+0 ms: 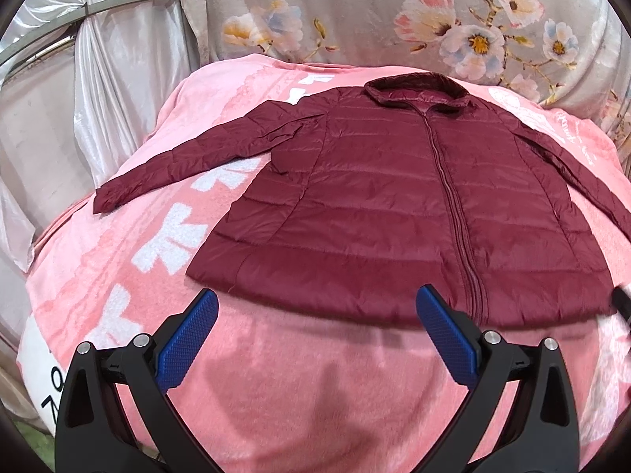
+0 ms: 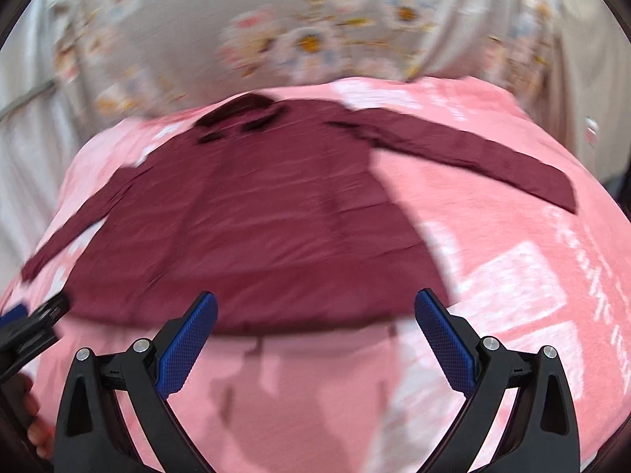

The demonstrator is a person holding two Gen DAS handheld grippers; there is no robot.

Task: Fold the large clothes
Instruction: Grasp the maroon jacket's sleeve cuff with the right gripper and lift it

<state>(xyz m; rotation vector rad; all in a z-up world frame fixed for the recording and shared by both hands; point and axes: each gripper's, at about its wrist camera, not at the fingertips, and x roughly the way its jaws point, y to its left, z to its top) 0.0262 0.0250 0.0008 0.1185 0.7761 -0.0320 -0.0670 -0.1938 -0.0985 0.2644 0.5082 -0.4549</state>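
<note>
One garment: a dark red quilted jacket (image 1: 394, 197) lies flat, front up and zipped, on the pink blanket (image 1: 276, 374).
Sleeves: both spread out sideways from the body; the collar points away from the cameras.
Left gripper (image 1: 315, 307): fingers spread wide, empty, hovering just short of the jacket's hem.
Right gripper (image 2: 315, 307): fingers spread wide, empty, over the hem near its right corner; this view is blurred.
Blanket: pink with white lettering, under the whole jacket.
Behind: a floral fabric (image 1: 394, 19).
</note>
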